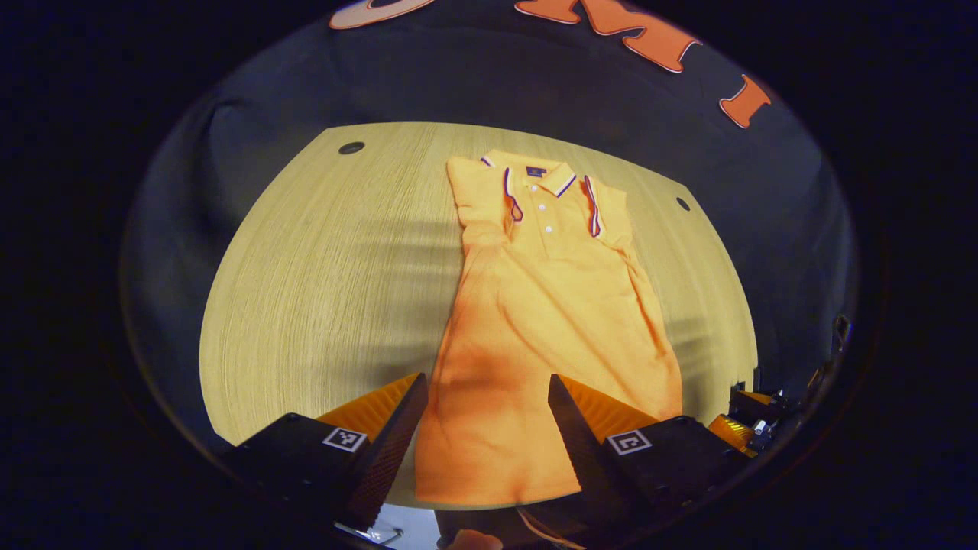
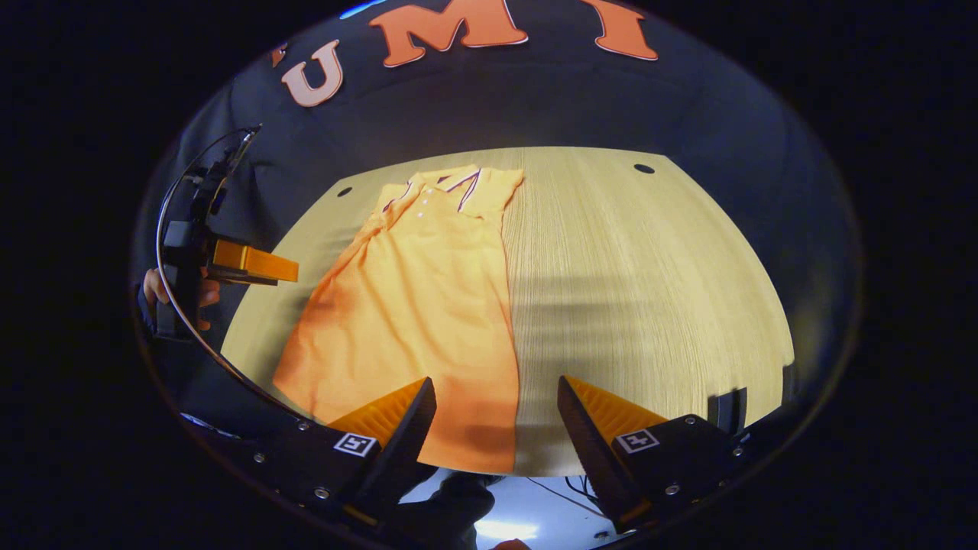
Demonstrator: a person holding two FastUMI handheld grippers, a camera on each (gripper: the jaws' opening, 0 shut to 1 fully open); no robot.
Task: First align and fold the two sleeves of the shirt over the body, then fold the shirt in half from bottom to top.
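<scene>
Both grippers, left gripper (image 1: pixel 485 416) and right gripper (image 2: pixel 497 420), hover spread above the orange cotton polo shirt (image 1: pixel 550 321). Its 2 sleeves look folded, so pinching the hem comes next.

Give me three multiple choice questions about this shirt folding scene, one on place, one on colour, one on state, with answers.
1. Where does the shirt lie?
A. flat on the wooden table
B. hanging off a chair
C. in a basket

2. What colour is the shirt's body?
A. green
B. orange
C. white

3. How do the sleeves lie?
A. spread out wide
B. rolled into balls
C. folded in over the body

Answers: 1 A, it lies collar away on the wood top. 2 B, both views show orange cloth. 3 C, the trimmed sleeve edges lie beside the collar.
</scene>
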